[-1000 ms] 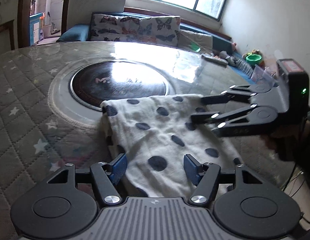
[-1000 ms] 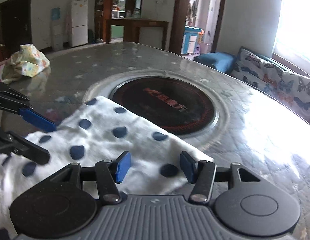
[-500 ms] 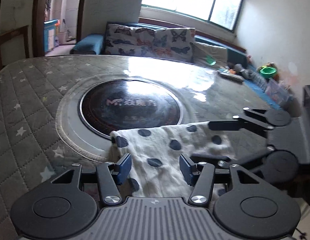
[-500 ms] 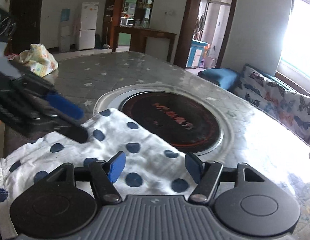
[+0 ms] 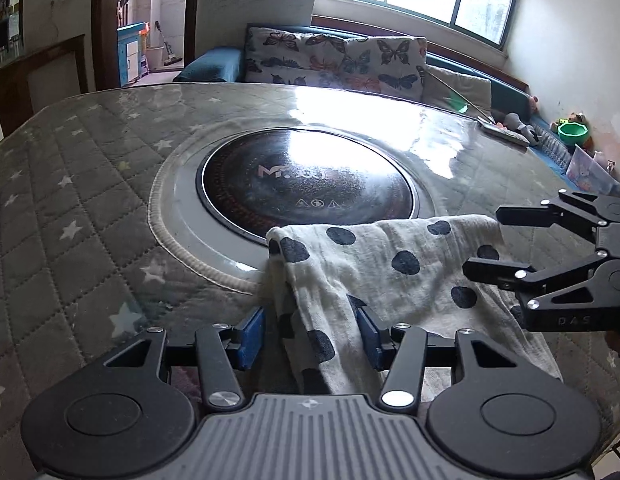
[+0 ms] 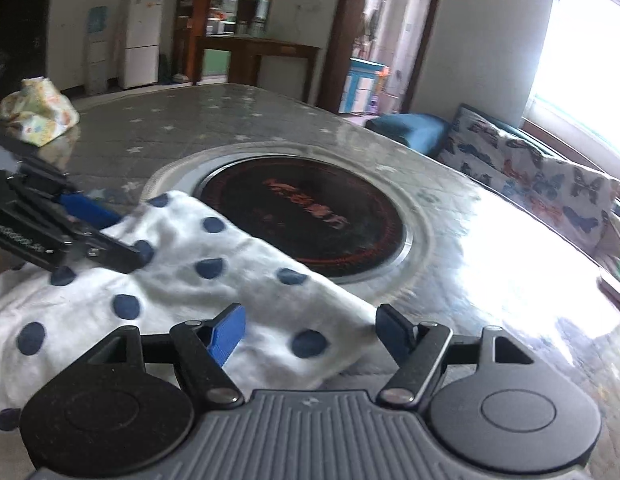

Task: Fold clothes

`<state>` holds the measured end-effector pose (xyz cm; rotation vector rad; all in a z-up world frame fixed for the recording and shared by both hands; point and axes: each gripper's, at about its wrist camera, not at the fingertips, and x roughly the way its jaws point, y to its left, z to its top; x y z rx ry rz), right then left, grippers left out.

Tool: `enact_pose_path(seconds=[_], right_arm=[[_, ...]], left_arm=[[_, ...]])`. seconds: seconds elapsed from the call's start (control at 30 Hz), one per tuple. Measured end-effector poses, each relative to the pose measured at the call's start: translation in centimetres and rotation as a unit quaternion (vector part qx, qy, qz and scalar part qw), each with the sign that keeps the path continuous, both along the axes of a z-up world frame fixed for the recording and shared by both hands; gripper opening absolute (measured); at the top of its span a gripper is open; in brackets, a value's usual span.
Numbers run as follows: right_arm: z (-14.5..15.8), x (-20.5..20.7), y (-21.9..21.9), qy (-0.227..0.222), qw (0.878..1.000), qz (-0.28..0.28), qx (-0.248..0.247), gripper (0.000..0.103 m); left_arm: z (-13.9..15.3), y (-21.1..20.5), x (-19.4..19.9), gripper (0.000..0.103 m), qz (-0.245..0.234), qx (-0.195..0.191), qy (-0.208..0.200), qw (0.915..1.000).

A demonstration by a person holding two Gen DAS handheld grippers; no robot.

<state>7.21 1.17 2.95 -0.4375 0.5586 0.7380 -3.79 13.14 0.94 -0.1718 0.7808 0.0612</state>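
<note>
Folding the dotted cloth [image 5: 390, 268] on the table [image 5: 69, 208], near the round cooktop [image 5: 305, 184]. L gripper [image 5: 310, 332] sits half open round a fold, not pinching. R gripper [image 6: 310, 328] is opening, cloth under it. Next: pick an edge & pinch.

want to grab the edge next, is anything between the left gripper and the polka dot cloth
Nothing visible is in the way. The left gripper already has a fold of the polka dot cloth between its open fingers, and the right gripper, jaws opening, sits over the cloth's other end.

black left gripper [image 5: 312, 334] (blue pads, silver screws)
</note>
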Motion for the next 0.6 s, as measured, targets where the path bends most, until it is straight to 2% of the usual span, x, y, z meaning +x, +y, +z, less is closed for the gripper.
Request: enact_pose_path(seconds=[0.07, 0.13, 0.37, 0.6], right_arm=[[0.3, -0.2, -0.1, -0.006, 1.000, 0.001, 0.006, 0.075], [0.6, -0.5, 0.3, -0.013, 1.000, 0.010, 0.010, 0.081], [-0.1, -0.8, 3.3, -0.017, 0.999, 0.049, 0.003, 0.081], [-0.7, 0.6, 2.5, -0.009, 1.000, 0.011, -0.006, 0.082]], left_arm=[[0.4, -0.1, -0.1, 0.054, 0.000, -0.002, -0.005, 1.0000], [0.5, -0.2, -0.1, 0.054, 0.000, -0.002, -0.006, 1.0000], [0.2, 0.3, -0.2, 0.056, 0.009, -0.009, 0.001, 0.9999], [0.2, 0.7, -0.5, 0.056, 0.013, -0.013, 0.001, 0.9998]])
